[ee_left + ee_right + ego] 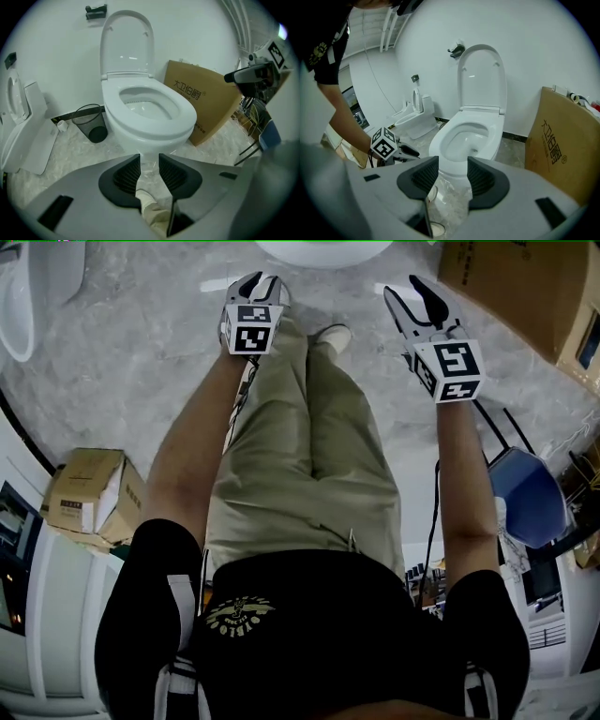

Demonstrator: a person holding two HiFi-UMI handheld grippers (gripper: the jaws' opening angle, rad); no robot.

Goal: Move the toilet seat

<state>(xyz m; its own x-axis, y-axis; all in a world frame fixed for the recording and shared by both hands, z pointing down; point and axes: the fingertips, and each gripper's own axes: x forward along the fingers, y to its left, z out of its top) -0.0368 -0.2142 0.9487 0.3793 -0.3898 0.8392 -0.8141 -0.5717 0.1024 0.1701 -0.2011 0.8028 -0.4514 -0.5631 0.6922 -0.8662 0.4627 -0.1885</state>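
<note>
While I hold both tongs short of bowl (152, 138), left gripper (150, 158) jaws stand narrowly apart, nothing between. Right gripper (453, 163) jaws wider apart, also empty. Toilet seat (186, 117) lies flat on bowl, clear of both; lid (126, 44) upright against wall (51, 47).

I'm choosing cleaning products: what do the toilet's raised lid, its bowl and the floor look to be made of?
Raised lid: probably glossy white plastic, since it is thin and shows soft highlights.
Bowl: seemingly glazed ceramic, thick-walled, smooth and white with a bright sheen.
Floor: polished pale stone with grey veins, or marble-look tile. The views leave open which.
</note>
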